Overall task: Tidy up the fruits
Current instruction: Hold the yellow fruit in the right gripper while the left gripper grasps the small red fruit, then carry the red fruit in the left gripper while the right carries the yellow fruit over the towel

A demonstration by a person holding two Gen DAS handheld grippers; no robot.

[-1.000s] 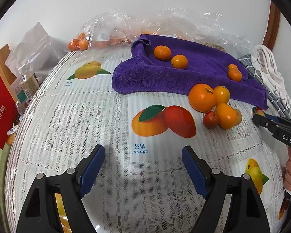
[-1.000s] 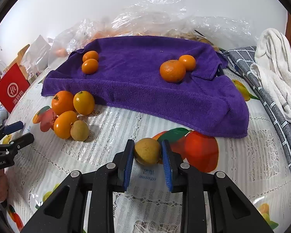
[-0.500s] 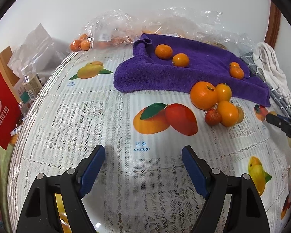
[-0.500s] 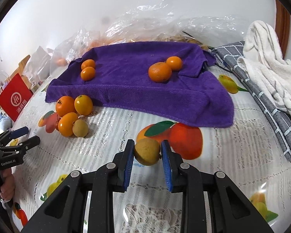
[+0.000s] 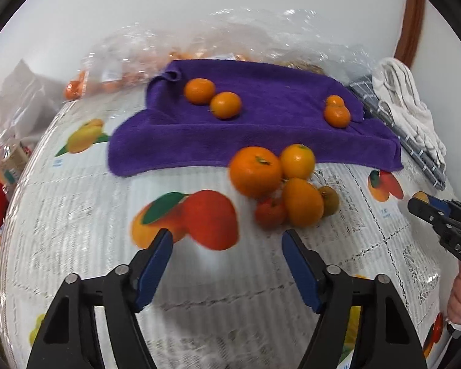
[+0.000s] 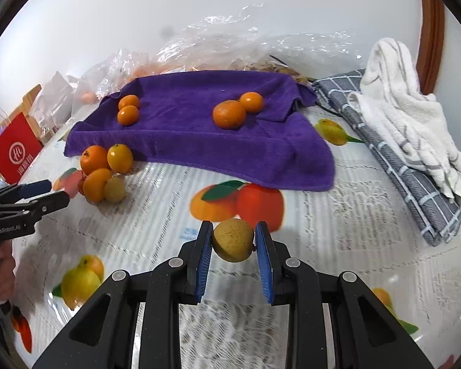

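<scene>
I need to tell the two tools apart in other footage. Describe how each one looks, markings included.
Both look alike: black plastic frames with triangular cut-outs, silver rivets at the pivots, and two flat fingers faced with ribbed blue pads. The left tool shows white lettering on its side in the right wrist view, too small to read surely. The right tool bears white letters "DAS" in the left wrist view. No cables or sleeves show.

A home dining spot, by the look of it: a tabletop (image 6: 338,215) under a lace-and-fruit-print plastic cover, folded towels (image 6: 408,123) piled far right, crinkled grocery bags (image 6: 230,46) against a plain white wall (image 6: 199,0).
</scene>
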